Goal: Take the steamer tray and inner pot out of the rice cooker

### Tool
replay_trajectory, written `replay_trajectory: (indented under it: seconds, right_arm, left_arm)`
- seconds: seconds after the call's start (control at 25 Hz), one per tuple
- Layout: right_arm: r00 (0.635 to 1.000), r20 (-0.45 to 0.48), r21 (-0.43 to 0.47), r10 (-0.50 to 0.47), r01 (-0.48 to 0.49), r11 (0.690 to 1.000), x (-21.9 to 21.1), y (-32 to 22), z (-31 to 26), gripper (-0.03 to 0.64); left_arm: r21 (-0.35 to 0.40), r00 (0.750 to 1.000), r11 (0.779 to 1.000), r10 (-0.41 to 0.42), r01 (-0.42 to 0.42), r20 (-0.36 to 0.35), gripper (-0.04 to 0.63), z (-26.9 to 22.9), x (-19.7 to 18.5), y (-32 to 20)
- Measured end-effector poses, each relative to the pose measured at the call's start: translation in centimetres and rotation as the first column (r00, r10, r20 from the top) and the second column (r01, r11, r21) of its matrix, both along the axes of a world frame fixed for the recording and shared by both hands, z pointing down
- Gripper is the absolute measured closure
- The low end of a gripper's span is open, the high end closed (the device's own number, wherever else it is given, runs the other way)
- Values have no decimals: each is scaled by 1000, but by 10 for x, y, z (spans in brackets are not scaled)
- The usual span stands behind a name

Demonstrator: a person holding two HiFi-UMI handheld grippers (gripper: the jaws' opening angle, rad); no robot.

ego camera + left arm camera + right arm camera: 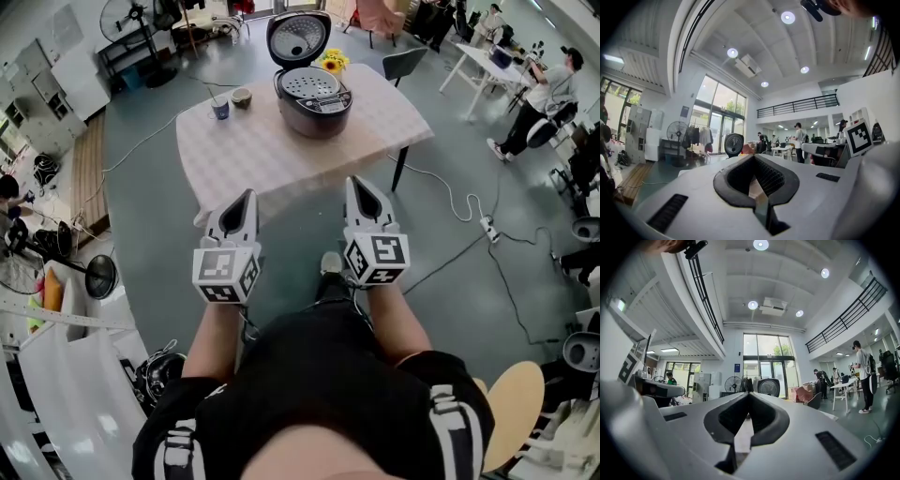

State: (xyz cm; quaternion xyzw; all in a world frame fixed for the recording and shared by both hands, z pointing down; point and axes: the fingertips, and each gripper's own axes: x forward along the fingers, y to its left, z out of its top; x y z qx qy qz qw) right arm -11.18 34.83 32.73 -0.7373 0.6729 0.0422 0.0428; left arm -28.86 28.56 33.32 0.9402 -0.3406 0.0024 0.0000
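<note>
Sitting on the far part of the desk (272,155), the rice cooker (316,114) is standing with its lid (298,37) tipped up and wide open. The steamer tray (312,84), full of little holes, is lying in the top of the cooker. The inner pot is not showing from where I am standing.

Some yellow flowers (332,62) are peeking out just behind the cooker. A blue cup (220,109) and a small bowl (242,97) are sitting side by side to the left of it. A checked cloth (384,127) is covering the desk.

A person is holding the left gripper (248,195) and the right gripper (355,181) side by side at the near edge of the desk. Both are well apart from the cooker and pointing toward it. Each gripper is pressing its jaws tight together, with nothing between them.

A dark chair (403,64) is standing past the far right corner of the desk. Another person (544,89) is standing by a white table far off on the right.
</note>
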Motion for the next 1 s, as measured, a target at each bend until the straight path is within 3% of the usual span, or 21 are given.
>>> replay_trajectory:
  seconds: [0.28, 0.52, 1.0]
  right_arm:
    - [999, 32, 19, 0, -1, 1000, 25, -31, 0, 617]
    - [999, 49, 40, 18, -20, 999, 75, -95, 5, 617]
    - [997, 69, -33, -31, 34, 999, 230, -275, 8, 617]
  left_arm:
    - [27, 1000, 1000, -10, 9, 11, 592, -2, 19, -29]
    - [25, 999, 999, -34, 33, 31, 592, 6, 57, -95]
    - [-24, 994, 996, -83, 84, 70, 592, 2, 212, -266]
